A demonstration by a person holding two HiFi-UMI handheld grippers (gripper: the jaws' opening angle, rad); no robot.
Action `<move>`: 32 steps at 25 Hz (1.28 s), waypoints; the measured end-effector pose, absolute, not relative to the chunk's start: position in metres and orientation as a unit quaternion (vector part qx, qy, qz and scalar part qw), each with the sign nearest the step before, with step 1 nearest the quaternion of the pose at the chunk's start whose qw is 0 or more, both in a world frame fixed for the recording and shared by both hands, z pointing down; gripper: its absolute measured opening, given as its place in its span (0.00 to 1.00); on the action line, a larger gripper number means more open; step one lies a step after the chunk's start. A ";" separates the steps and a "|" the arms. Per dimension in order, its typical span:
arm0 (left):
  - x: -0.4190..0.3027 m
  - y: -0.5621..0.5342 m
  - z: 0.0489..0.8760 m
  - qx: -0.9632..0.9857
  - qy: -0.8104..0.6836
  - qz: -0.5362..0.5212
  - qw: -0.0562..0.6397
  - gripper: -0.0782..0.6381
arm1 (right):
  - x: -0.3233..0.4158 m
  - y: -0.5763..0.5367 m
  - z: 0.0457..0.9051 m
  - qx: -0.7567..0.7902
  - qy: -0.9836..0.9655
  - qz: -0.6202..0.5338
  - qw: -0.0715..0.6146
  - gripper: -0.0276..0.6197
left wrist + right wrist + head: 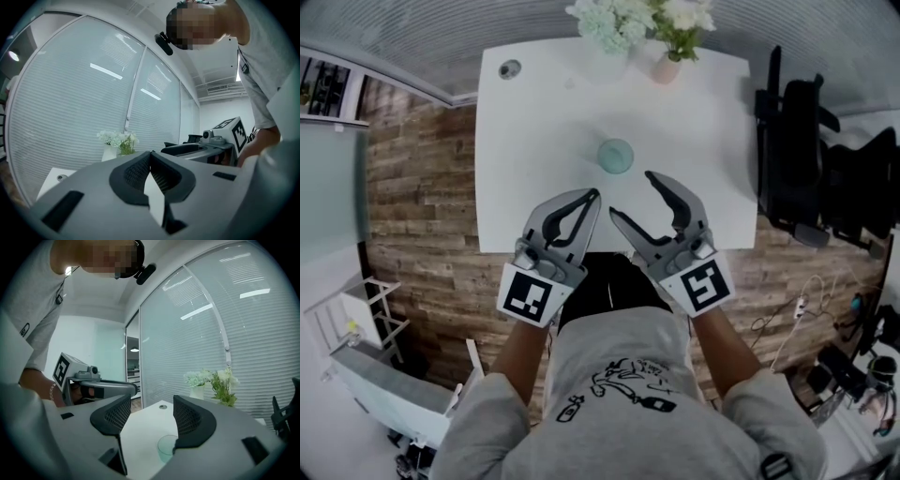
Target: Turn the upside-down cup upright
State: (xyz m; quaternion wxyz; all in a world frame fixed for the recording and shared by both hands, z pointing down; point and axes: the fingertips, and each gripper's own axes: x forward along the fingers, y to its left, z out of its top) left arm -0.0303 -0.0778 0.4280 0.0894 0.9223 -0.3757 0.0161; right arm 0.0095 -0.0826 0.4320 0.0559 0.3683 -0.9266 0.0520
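A pale green translucent cup stands near the middle of the white table. Both grippers hover over the table's near edge, short of the cup. My left gripper is shut with nothing between its jaws, and its closed pads fill the left gripper view. My right gripper is open and empty, its jaws pointing toward the cup. In the right gripper view the cup shows low between the spread fingers, partly hidden by the right one. The cup is apart from both grippers.
Two vases of white flowers stand at the table's far edge, and a round cable hole sits at its far left corner. A black chair stands right of the table. Wood-plank floor lies to the left.
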 end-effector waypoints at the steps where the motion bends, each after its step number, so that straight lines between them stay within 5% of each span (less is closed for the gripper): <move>1: -0.031 -0.079 0.431 0.922 -0.376 0.016 0.090 0.12 | 0.009 -0.084 0.435 0.367 -0.927 0.052 0.057 0.48; 32: -0.034 -0.119 0.533 0.920 -0.376 0.036 0.102 0.12 | 0.018 -0.136 0.554 0.376 -0.921 0.067 0.079 0.59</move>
